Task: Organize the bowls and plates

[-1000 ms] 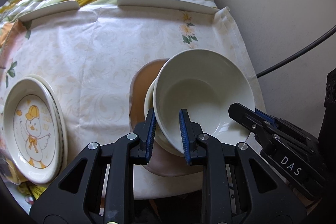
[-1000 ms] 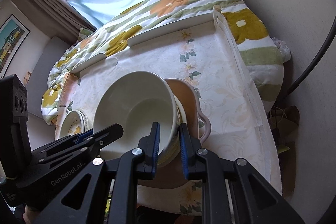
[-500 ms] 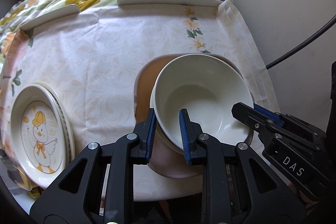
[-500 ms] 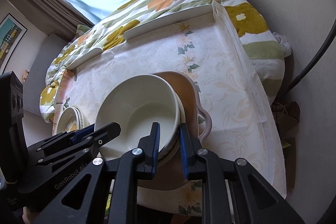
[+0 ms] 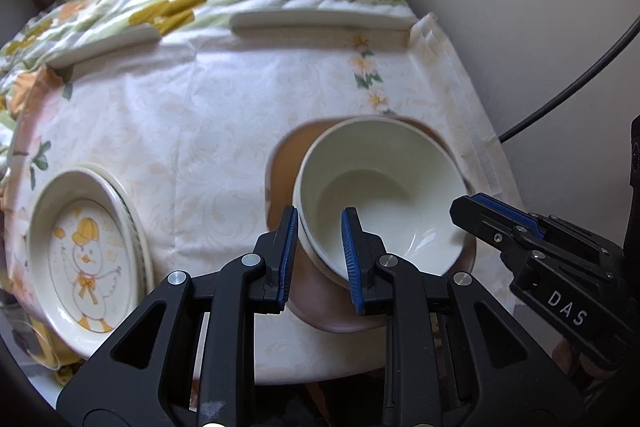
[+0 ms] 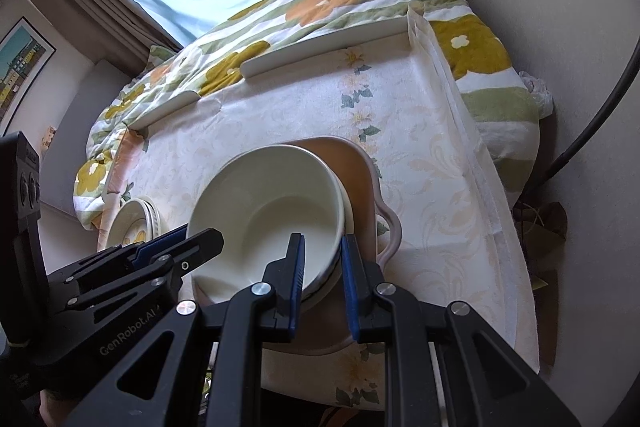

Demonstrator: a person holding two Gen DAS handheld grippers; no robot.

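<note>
Left claw (image 5: 319, 241) and right claw (image 6: 322, 259): each clamped on the cream bowl (image 5: 380, 195) rim. Bowl now lower, nested in the stack on the brown tray (image 6: 352, 163). Duck plate (image 5: 86, 251) at nine o'clock, unmoved.

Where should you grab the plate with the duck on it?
Grip the duck plate by its raised rim, probably on the edge facing the left gripper, coming down from above. It is flat and shallow, lying on other plates near the table's edge, so only the rim offers a lip to pinch.
</note>
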